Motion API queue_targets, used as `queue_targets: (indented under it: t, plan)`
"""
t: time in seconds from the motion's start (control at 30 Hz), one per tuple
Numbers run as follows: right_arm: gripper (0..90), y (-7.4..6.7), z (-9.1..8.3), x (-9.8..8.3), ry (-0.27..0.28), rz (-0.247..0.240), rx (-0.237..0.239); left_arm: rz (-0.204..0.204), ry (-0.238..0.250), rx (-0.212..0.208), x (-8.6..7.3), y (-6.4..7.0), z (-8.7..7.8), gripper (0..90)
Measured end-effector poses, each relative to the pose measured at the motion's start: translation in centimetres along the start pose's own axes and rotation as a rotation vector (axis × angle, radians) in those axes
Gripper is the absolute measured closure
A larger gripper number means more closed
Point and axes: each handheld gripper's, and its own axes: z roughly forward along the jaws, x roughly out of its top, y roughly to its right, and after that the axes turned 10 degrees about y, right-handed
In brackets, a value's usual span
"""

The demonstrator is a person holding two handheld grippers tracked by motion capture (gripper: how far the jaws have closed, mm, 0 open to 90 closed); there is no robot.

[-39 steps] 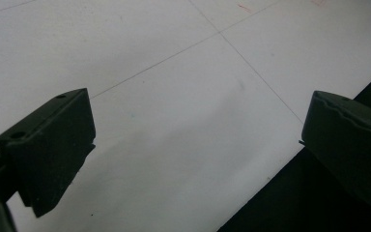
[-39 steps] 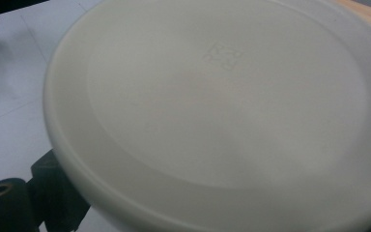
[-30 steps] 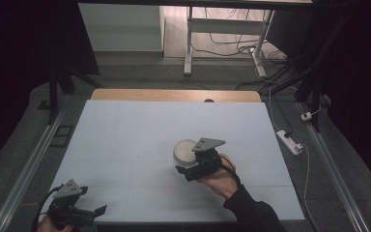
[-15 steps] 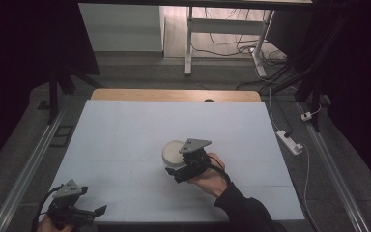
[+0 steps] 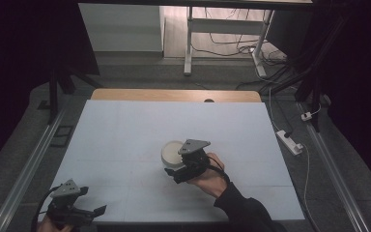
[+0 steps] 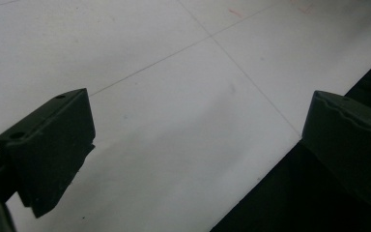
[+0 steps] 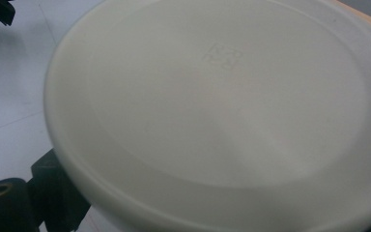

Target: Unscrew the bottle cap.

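Gripping one round, shallow, cream-white plastic dish (image 5: 172, 152) with our right gripper (image 5: 178, 170), we are keeping it near the middle of the white table sheet (image 5: 125, 130). In the right gripper view the dish (image 7: 212, 116) is lying between the black jaws, one jaw showing at the lower left just under its rim; we are reading those jaws as closed on the rim, though the far jaw is hidden by the dish. A faint square mark is sitting on the dish's inner face.

Our left gripper (image 5: 84, 211) is resting at the near left corner of the sheet, well apart from the dish. In the left gripper view its two jaws are standing wide, with nothing between them but bare sheet and the dark table edge.

We are counting two grippers and one dish. Around them, a strip of wooden tabletop (image 5: 174, 94) is showing beyond the sheet, a white power strip (image 5: 290, 141) is lying on the floor to the right, and a white desk frame (image 5: 222, 29) with loose cables is standing behind. Nothing is lying between the two grippers.
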Motion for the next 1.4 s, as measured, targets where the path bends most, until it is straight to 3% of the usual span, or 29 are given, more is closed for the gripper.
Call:
queue_targets:
  t: [0.33,0.57,0.83,1.4]
  plan:
    - [6.4,-0.2,-0.2,0.1,0.004,-0.007,0.01,0.032,0.048,0.007,0.7,0.2,-0.2,0.0]
    - [6.4,-0.3,-0.2,0.2,0.004,-0.019,0.018,0.051,0.089,-0.047,1.7,0.1,-0.1,0.0]
    - [6.4,-0.5,-0.3,0.3,0.006,-0.02,0.023,0.076,0.1,-0.12,2.9,0.2,1.1,0.0]
    - [6.4,-0.7,-0.4,0.3,0.005,-0.027,0.035,0.168,0.11,-0.162,7.5,1.1,4.1,0.0]
